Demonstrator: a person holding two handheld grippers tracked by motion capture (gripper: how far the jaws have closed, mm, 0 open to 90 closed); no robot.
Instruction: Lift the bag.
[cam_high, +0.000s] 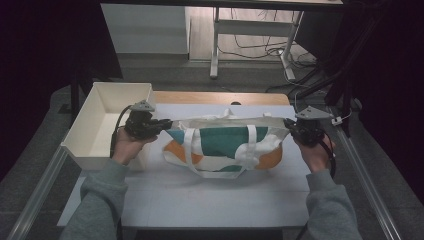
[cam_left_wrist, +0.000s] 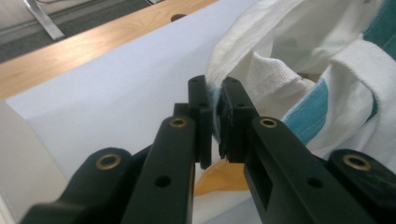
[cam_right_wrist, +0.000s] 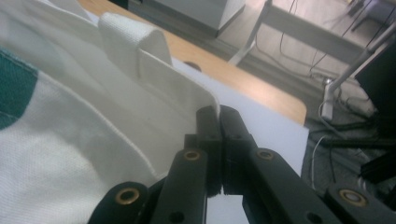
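Note:
A white canvas tote bag (cam_high: 225, 142) with green and orange patches lies on its side mid-table, its straps looped toward me. My left gripper (cam_high: 167, 125) is shut on the bag's left upper edge; in the left gripper view the jaws pinch a fold of the tote bag (cam_left_wrist: 261, 79) at the left gripper (cam_left_wrist: 216, 100) tips. My right gripper (cam_high: 289, 124) is shut on the bag's right upper corner. In the right gripper view the right gripper (cam_right_wrist: 219, 116) clamps the white rim of the tote bag (cam_right_wrist: 107, 102). The bag is stretched between the two.
A cream open bin (cam_high: 102, 120) stands at the table's left edge, right beside my left hand. The white tabletop (cam_high: 210, 195) extends toward me, with a wooden strip (cam_high: 220, 97) at the far edge. A metal rail (cam_high: 365, 180) runs along the right side.

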